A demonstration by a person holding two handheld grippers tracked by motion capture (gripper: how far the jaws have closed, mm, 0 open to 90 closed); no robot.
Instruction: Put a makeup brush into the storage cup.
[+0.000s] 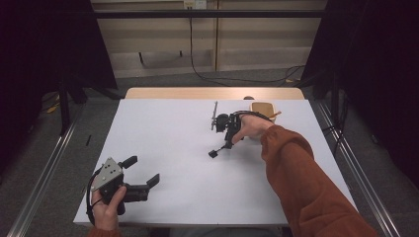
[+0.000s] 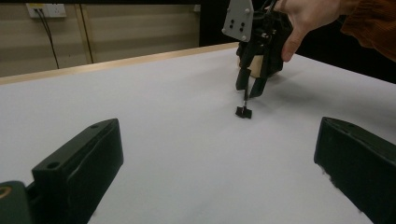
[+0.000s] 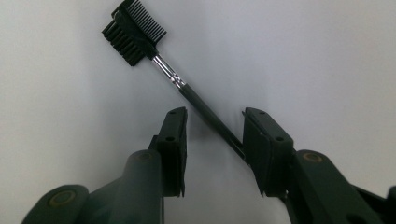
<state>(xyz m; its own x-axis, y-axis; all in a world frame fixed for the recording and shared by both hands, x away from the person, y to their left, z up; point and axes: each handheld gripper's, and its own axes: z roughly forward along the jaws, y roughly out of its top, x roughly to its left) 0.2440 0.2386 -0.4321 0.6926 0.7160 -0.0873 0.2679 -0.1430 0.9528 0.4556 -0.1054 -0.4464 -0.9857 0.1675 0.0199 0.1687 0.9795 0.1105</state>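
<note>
Now we have the right claw narrowed around the brow comb brush handle near the counter's far edge, not yet clamped or lifted; left claw wide, idle.

A black brow comb with silver ferrule lies on the white table; sleeve rust-orange.

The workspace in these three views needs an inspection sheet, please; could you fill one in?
Surface: white table top, bare around the tools.
Job's things: brow comb brush lying flat, handle running between the right gripper's jaws.
Clutter: wooden holder behind the right hand.
Grippers: left gripper open, resting near the front edge; right gripper astride the handle, pads not pressing.
Cables: black cable on the floor beyond the table.
Surroundings: dark curtains, wall socket.
</note>
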